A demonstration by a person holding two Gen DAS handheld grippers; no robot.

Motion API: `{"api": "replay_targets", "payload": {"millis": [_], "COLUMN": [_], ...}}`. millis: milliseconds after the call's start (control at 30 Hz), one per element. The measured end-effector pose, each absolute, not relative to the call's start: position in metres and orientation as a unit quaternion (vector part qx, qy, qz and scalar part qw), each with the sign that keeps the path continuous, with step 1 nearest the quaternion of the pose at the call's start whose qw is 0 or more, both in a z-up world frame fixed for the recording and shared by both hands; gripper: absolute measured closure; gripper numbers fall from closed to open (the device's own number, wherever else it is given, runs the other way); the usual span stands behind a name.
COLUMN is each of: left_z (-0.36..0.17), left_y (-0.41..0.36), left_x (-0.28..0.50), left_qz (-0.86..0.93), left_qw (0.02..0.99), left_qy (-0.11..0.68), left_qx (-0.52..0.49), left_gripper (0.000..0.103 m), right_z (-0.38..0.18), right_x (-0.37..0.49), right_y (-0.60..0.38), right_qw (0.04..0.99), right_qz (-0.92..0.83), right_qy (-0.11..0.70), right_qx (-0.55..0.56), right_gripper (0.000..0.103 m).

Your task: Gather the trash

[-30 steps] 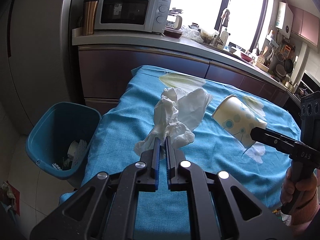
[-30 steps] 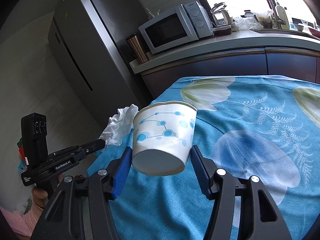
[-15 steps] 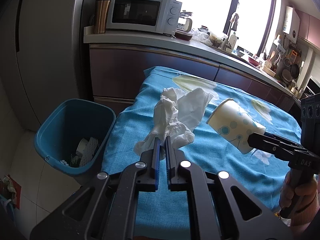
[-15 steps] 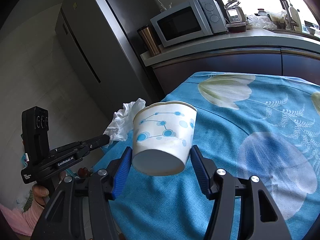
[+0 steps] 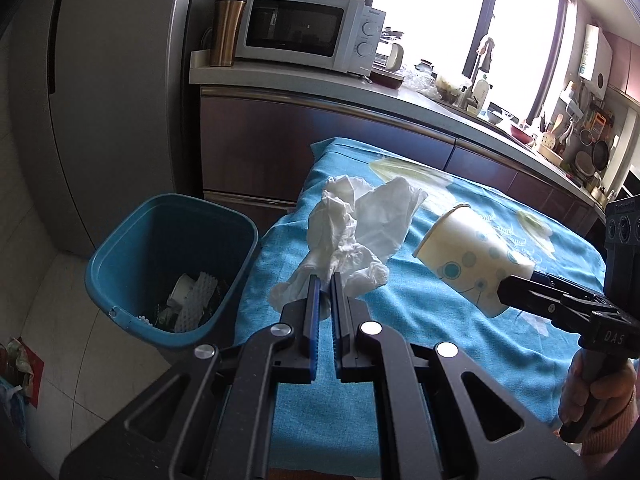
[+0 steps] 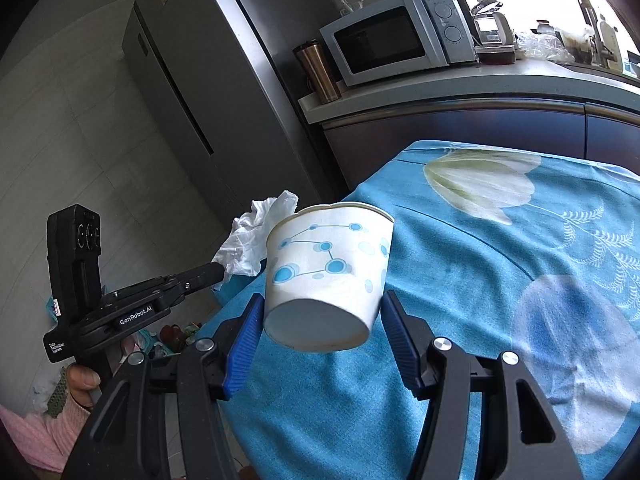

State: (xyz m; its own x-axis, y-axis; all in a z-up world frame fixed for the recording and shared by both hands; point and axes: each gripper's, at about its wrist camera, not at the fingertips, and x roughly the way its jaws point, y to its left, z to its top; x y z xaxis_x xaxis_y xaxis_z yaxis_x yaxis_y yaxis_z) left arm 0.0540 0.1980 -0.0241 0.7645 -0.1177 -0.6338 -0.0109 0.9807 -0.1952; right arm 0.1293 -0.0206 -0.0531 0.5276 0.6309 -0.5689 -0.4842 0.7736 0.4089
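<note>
Mid-carry, both loads lifted and headed for the bin — no drop yet. Left gripper (image 5: 325, 280) clenched on the crumpled tissue (image 5: 356, 224), wad hanging forward off the tips, above the near-left edge of the table. Right gripper (image 6: 322, 316) grasping the paper cup (image 6: 326, 272) near its base, blue pads on both sides, cup tilted with mouth pointing away; in the left view the cup (image 5: 468, 256) sits right of the tissue, held clear of the blue tablecloth (image 5: 420, 320). Blue trash bin (image 5: 120, 256) on the floor, left of the table, already holding some white scraps. Next move, as judged: swing the tissue left until clear of the table edge and over the bin mouth, then release; cup to follow the same path, likely needing more travel since farther right. Risk: tissue light and floppy, could snag on a pad or drift past the rim; grippers near each other, so best staggered. Surroundings: floral cloth over the table, dark cabinets with a pale counter (image 5: 320, 80) beyond, microwave (image 5: 308, 28) and metal tumbler (image 5: 226, 30) at far left, fridge (image 5: 100, 100) left of that, bright window far right, tiled floor.
</note>
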Motion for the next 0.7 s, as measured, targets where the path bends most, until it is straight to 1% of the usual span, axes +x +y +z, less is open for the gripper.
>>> {"api": "replay_targets", "payload": {"millis": [700], "left_z": [-0.024], "left_y": [0.223], "left_x": [0.047], "left_qz": [-0.001], "left_qw": [0.935], "left_qy": [0.338], "left_qx": [-0.110], "left_gripper": [0.097], "right_z": [-0.055], "right_x": [0.139], "right_y": [0.010], "right_qw": [0.855], "right_qz": [0.353], "right_qy": [0.372], "right_qx": [0.076], "right_gripper": [0.046]}}
